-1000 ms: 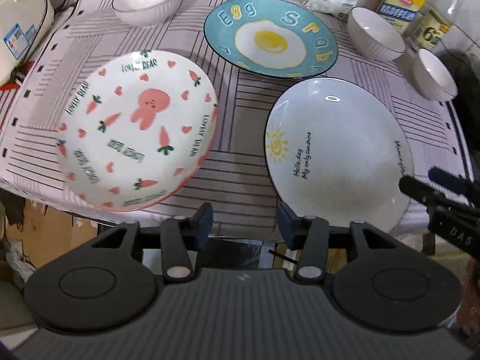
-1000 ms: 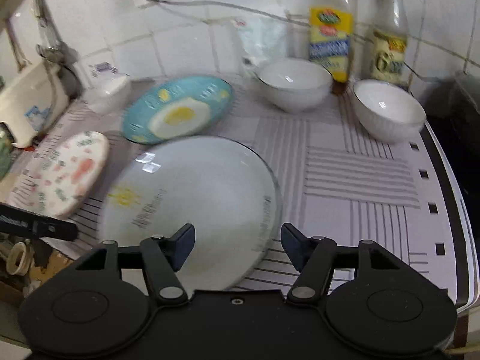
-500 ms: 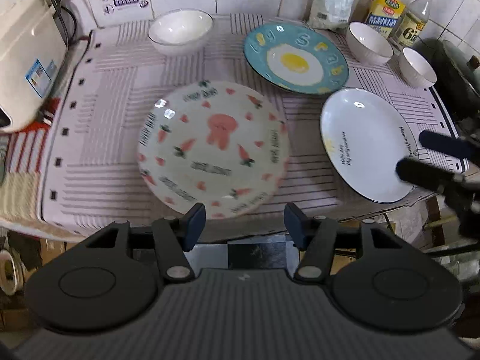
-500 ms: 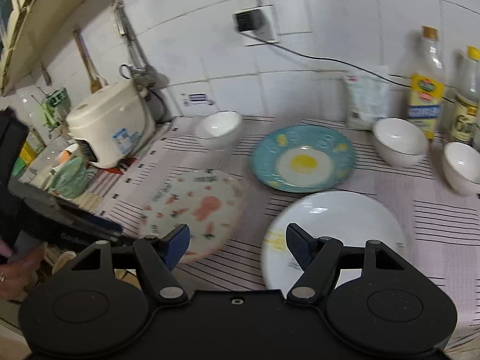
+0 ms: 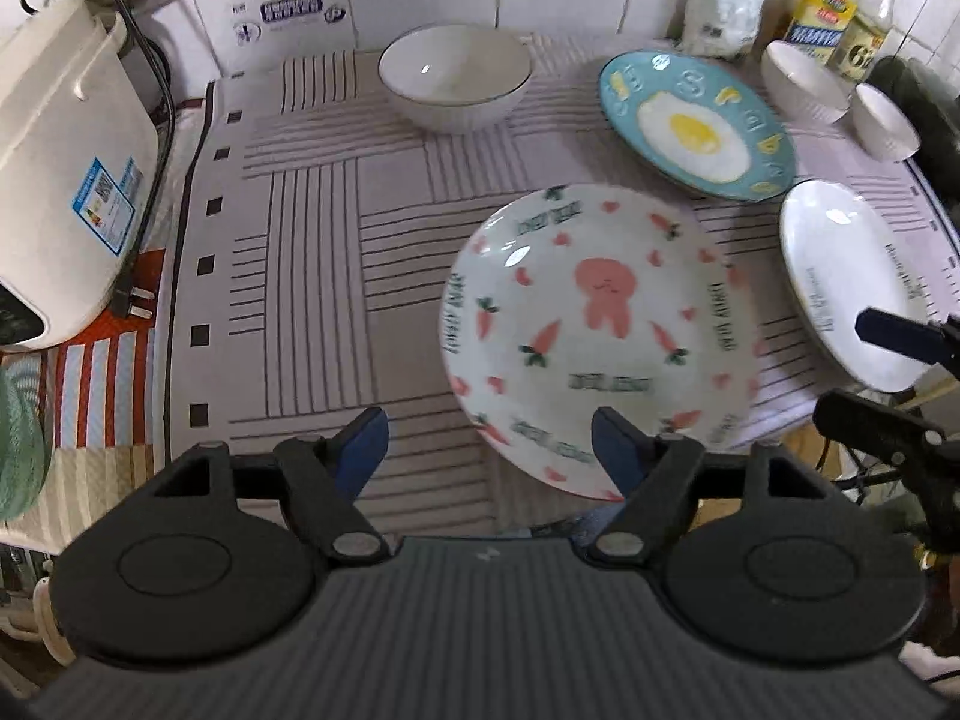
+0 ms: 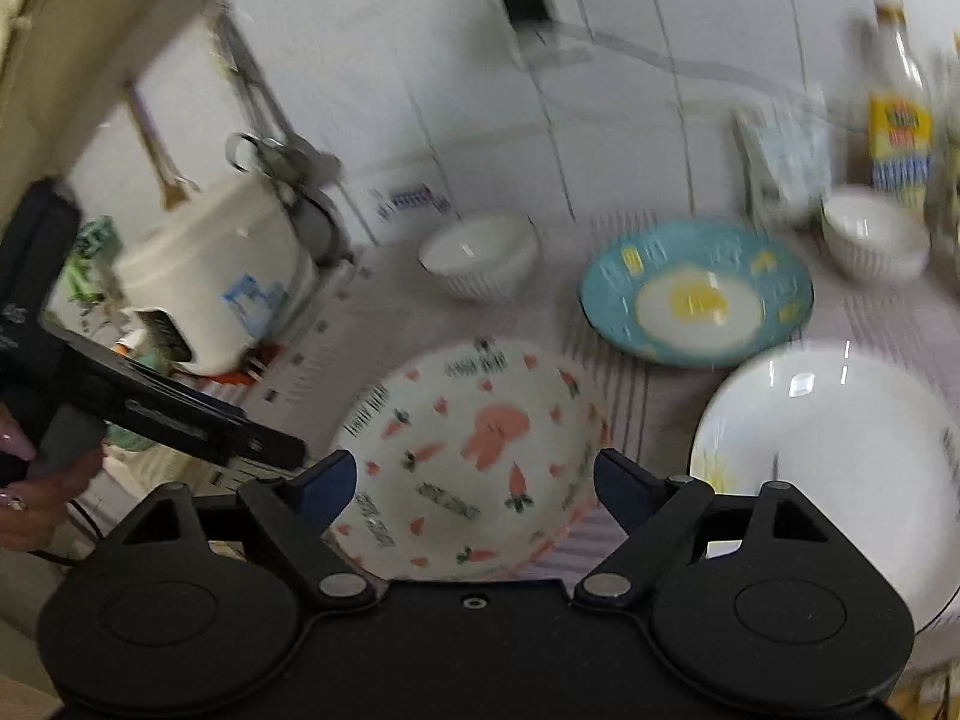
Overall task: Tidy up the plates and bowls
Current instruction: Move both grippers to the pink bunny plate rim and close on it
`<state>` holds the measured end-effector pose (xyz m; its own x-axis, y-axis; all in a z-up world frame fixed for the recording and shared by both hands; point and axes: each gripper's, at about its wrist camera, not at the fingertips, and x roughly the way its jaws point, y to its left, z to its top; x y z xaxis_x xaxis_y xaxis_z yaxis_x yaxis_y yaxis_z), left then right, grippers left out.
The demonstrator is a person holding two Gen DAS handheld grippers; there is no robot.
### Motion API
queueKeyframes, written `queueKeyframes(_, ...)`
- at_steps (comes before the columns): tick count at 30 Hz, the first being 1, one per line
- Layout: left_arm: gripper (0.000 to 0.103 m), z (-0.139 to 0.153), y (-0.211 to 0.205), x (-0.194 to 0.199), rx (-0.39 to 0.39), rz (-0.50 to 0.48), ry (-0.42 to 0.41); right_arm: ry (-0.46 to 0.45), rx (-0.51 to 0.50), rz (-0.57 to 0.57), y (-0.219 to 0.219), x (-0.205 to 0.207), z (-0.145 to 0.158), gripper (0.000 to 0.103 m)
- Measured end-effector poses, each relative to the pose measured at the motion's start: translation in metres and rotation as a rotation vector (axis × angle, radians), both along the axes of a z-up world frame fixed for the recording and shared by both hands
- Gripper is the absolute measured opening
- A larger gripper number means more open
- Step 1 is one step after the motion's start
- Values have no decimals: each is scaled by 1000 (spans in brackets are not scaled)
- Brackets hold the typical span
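White plate [image 5: 600, 324] pink rabbit, carrots; blue plate [image 5: 696, 126] apparently egg.

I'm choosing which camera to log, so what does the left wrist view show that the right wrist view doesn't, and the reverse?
Only the left wrist view shows a third white bowl at the far right and the cooker's loose plug.

Only the right wrist view shows the wall socket, hanging utensils and the hand holding the left gripper.

Both show the rabbit plate, egg plate, white plate, rice cooker, two white bowls, bottles and the right gripper. Both grippers are open and empty, their jaws just widened.
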<state>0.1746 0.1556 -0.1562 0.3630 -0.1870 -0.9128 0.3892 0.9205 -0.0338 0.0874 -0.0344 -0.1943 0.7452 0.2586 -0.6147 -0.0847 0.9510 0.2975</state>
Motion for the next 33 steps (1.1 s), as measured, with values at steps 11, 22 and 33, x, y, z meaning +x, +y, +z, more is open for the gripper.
queueKeyframes(11, 74, -51, 12, 45, -25, -9, 59, 131, 104, -160, -5, 25, -57, 78)
queueKeyframes(22, 56, -70, 6, 63, -94, -18, 117, 148, 102, -148, -4, 44, -69, 67)
queueKeyframes(33, 27, -78, 2, 56, -141, -3, 173, 211, 120, -242, -11, 50, -75, 22)
